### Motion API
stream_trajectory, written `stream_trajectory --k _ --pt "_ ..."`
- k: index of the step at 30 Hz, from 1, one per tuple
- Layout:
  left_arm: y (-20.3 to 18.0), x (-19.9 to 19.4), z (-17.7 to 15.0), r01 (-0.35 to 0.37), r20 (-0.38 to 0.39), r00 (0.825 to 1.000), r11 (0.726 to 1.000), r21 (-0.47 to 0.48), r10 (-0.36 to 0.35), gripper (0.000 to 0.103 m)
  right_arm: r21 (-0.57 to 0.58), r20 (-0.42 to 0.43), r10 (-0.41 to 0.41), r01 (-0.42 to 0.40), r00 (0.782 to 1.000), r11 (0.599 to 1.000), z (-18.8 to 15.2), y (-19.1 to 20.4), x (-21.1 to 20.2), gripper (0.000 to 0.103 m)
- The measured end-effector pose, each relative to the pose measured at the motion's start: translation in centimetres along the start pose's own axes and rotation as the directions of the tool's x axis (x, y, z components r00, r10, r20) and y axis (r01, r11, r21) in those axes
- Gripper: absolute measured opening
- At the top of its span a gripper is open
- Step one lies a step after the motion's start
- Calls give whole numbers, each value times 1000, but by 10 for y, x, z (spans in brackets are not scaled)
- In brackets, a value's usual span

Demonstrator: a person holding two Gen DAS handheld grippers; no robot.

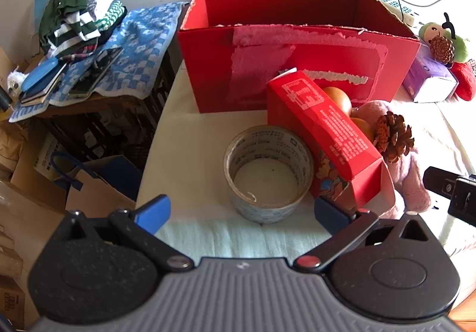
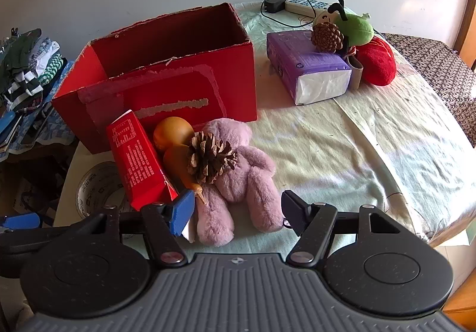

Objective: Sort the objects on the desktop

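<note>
Two grippers, both with jaws spread and nothing between them, hover over a table (image 2: 342, 153) draped in wrinkled pale-green cloth. The left gripper (image 1: 242, 213) faces a tape roll (image 1: 267, 174), a squat printed cylinder standing on its flat end. The right gripper (image 2: 236, 210) faces a fuzzy pink bear (image 2: 238, 171) lying on its back, legs toward the camera. A scaly brown pinecone (image 2: 209, 158) rests on the bear's chest. Just left of it lie two smooth orange gourds (image 2: 172, 131) and a red carton (image 2: 136, 159), rectangular and tilted, leaning beside the tape roll. Behind this cluster stands an open red cardboard box (image 2: 166, 79) with torn edges and peeled patches. Well apart, at the far right, a purple tissue pack (image 2: 309, 67) carries a second pinecone (image 2: 326, 37), beside green (image 2: 355, 25) and red (image 2: 376, 64) plush toys.
</note>
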State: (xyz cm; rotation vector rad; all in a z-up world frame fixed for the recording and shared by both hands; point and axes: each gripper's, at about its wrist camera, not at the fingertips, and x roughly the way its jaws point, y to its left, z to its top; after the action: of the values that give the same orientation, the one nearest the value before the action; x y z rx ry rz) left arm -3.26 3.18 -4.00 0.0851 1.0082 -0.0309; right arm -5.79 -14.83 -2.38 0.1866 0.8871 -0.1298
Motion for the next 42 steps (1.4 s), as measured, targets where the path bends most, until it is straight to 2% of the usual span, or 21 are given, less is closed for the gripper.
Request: stream_trajectory --k 24,28,35,38,42 --pt "-1 13 7 -10 -18 1000 1000 -2 10 103 -45 -5 46 -46 999 998 9 4 11 66" --pt "6 10 5 3 27 1000 1000 19 -4 103 -37 9 52 -51 999 998 13 0 11 65" --pt "35 2 -11 55 121 991 996 76 -64 102 -32 32 85 -84 996 996 22 -14 12 65" --pt "37 2 -14 113 120 985 989 91 -123 100 -42 27 98 -97 995 994 24 -12 16 65" --pt "25 -11 -10 192 157 964 971 144 -214 98 -33 12 116 -116 993 993 27 -10 24 65"
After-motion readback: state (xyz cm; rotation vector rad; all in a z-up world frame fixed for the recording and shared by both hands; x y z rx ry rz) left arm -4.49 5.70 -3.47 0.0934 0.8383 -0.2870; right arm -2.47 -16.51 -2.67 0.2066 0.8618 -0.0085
